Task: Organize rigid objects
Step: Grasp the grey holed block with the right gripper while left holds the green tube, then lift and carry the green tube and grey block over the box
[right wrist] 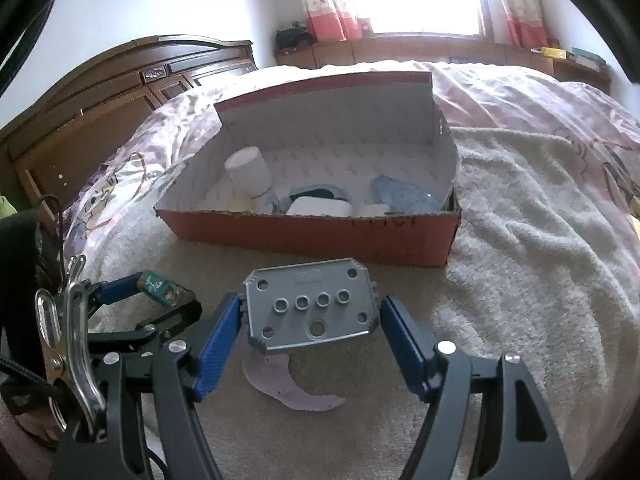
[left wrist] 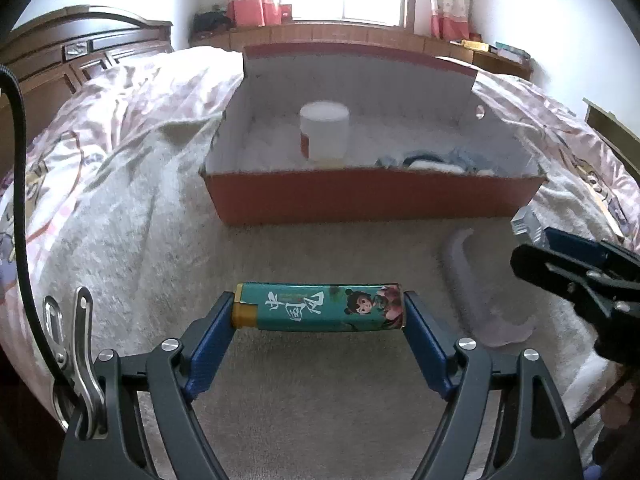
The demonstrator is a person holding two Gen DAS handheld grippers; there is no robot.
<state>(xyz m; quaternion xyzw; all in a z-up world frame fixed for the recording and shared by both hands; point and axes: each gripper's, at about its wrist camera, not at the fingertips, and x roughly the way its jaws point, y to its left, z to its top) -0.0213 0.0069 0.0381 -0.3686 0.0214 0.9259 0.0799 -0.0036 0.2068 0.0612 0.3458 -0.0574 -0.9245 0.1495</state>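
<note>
A teal, glossy printed cylinder with a gold cap is pinched end to end by the left gripper at the lower centre of its view, while a flat grey moulded plastic plate with round holes is clamped by its short edges in the right gripper, both held above the nubbly cream blanket. Each rigid piece would best be carried level over the near wall of the open orange cardboard box with white interior and lowered into a free patch beside the white plastic jar before being released. A thin, pale lilac crescent-shaped plastic piece is left on the blanket, lower centre.
</note>
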